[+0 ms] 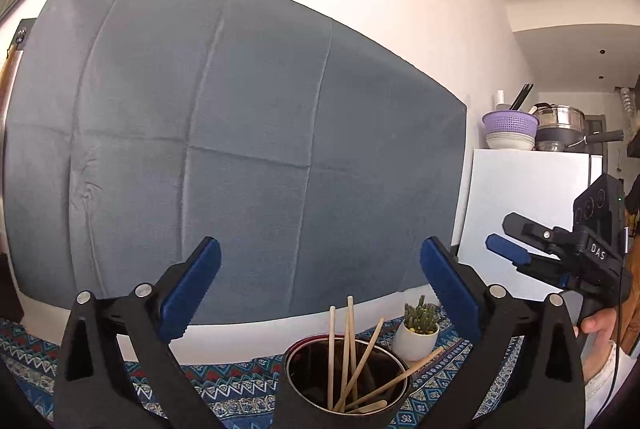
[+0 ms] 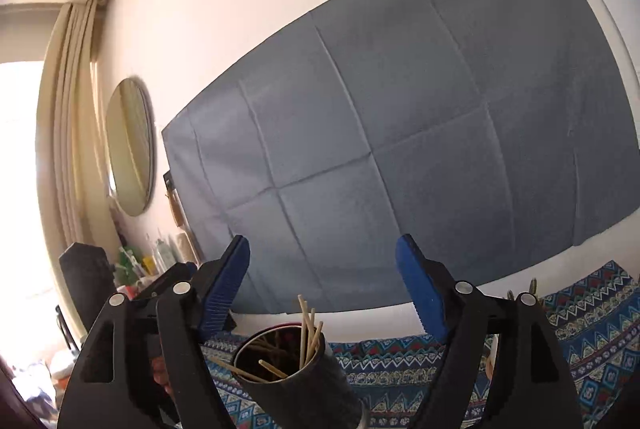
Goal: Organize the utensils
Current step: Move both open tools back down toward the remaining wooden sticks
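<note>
A black cup [image 1: 306,369] with a shiny inside stands on the patterned cloth just below my left gripper [image 1: 320,253]. Several wooden chopsticks [image 1: 350,341] lean in it at different angles. The left gripper's blue pads are spread wide with nothing between them. In the right wrist view the same cup [image 2: 320,389] sits low between the fingers, its chopsticks [image 2: 308,325] sticking up. My right gripper [image 2: 323,245] is open and holds nothing. The left wrist view also shows the right gripper [image 1: 502,235] at the right edge, held by a hand [image 1: 596,325].
A small cactus in a white pot [image 1: 418,333] stands just right of the cup on the blue patterned tablecloth [image 1: 224,381]. A grey cloth [image 1: 240,133] hangs on the wall behind. A white cabinet [image 1: 520,197] carries bowls and pots. A round mirror [image 2: 130,149] and bottles [image 2: 160,257] are at left.
</note>
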Motion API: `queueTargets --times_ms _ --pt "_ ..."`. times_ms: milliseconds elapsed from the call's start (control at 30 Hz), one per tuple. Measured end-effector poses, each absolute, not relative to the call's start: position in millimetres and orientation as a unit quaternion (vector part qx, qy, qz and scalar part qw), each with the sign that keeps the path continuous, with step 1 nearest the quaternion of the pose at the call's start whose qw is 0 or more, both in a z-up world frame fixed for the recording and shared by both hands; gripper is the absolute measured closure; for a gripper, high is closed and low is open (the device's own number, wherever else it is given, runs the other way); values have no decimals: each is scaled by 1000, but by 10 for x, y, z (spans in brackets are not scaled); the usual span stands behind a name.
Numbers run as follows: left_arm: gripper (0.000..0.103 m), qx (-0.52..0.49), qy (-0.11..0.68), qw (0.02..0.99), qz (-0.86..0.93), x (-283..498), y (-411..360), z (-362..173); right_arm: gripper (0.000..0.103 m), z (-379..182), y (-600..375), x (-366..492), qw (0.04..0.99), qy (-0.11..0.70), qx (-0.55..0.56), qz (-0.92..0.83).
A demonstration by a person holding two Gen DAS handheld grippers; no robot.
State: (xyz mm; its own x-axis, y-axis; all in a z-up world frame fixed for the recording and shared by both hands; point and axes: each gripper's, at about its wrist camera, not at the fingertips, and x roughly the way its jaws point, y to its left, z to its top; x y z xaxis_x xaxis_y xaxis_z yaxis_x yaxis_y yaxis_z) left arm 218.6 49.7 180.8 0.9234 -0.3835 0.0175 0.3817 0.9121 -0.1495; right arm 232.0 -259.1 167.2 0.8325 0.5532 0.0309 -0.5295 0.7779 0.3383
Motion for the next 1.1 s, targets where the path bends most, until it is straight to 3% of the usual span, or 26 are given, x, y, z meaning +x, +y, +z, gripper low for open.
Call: queueTargets --times_ms 67,267,633,1100 --pt "5 -71 21 980 -184 2123 503 1886 15 1731 -2605 2208 946 34 159 280" --pt "5 -57 74 983 -159 1885 498 1969 9 1804 -2543 1899 956 53 124 261" --pt "6 -32 251 961 -109 1709 475 1524 8 1392 -2239 1473 954 157 55 247" --pt "6 24 357 924 -131 1673 214 742 8 467 -1932 1407 927 316 -39 196"
